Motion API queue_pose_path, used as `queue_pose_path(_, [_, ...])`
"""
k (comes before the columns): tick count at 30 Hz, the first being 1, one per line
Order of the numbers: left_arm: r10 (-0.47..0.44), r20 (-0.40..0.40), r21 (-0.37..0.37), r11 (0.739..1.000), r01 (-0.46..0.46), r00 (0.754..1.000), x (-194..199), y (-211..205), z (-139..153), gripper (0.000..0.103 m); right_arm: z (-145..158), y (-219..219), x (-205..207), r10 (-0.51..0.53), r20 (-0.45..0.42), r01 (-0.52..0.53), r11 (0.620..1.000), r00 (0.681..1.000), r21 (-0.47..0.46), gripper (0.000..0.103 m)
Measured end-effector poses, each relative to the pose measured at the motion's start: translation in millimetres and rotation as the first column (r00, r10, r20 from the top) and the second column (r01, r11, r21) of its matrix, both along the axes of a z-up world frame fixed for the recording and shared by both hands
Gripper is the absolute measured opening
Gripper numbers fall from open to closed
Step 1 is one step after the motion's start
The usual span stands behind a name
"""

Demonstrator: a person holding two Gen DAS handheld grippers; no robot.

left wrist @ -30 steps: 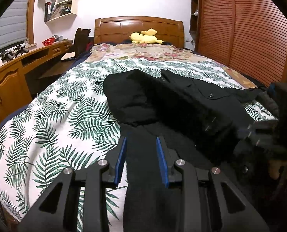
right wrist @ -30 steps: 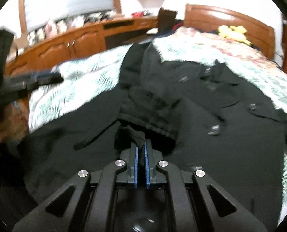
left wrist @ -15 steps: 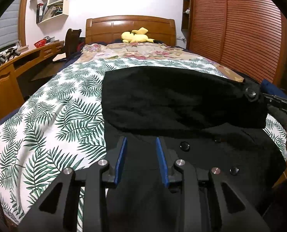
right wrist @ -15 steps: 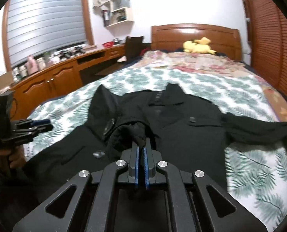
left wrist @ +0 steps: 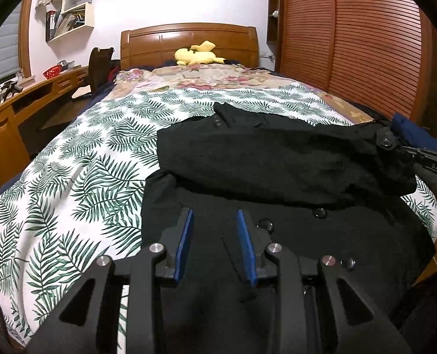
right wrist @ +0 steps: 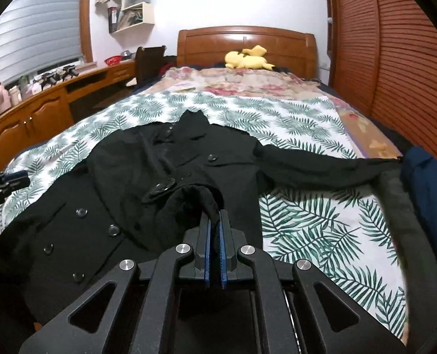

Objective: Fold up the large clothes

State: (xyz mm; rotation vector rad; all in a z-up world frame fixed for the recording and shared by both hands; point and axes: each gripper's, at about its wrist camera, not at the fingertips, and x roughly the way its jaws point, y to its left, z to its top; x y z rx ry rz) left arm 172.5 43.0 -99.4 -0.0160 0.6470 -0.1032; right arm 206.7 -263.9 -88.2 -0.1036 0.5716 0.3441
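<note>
A large black buttoned coat (right wrist: 147, 183) lies front-up on the leaf-print bedspread (right wrist: 312, 227), collar towards the headboard. My right gripper (right wrist: 214, 216) is shut on the cuff of the coat's left sleeve (right wrist: 189, 203), which is pulled across the coat's body; in the left wrist view this sleeve (left wrist: 277, 159) stretches across to the right gripper (left wrist: 418, 153). The other sleeve (right wrist: 321, 168) lies spread out to the right. My left gripper (left wrist: 215, 221) is open and empty, just above the coat's lower hem (left wrist: 212, 206).
A yellow plush toy (left wrist: 197, 54) lies by the wooden headboard (left wrist: 189, 41). A wooden desk with cabinets (right wrist: 41, 112) runs along the left of the bed. A slatted wooden wardrobe (left wrist: 351, 44) stands on the right. A dark blue cloth (right wrist: 427, 185) lies at the bed's right edge.
My right gripper has carried the sleeve cuff across the coat to the right side and lower. The left gripper stays open near the hem.
</note>
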Motion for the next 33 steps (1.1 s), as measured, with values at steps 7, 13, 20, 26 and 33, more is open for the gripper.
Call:
queue_pose_path(7, [-0.021,0.001,0.002,1.0,0.021,1.0,5,-11,-1,0.03,-4,-13,4,-0.053,0.004,0.053,0.998,0.999,0.024,0.062])
queue_pose_path(13, [-0.048,0.011,0.003,0.999,0.048,0.999,4,-29,-2,0.03,-14,-13,9,-0.03,-0.031,0.031,0.999,0.999,0.03,0.063])
queue_pose_path(20, [-0.09,-0.001,0.0,0.996,0.09,0.996,7,-53,-9,0.03,-51,-4,19,-0.021,-0.144,0.02,1.0,0.989,-0.009,0.062])
queue_pose_path(26, [-0.106,0.028,0.017,0.994,0.106,0.994,3,-62,-3,0.03,-72,7,7,0.013,-0.191,-0.015,1.0,0.982,-0.005,0.036])
queue_pose_path(33, [-0.124,0.069,-0.018,0.992,0.126,0.99,-1,-61,9,0.03,-53,20,-31,0.096,-0.147,-0.09,0.995,0.984,0.052,0.003])
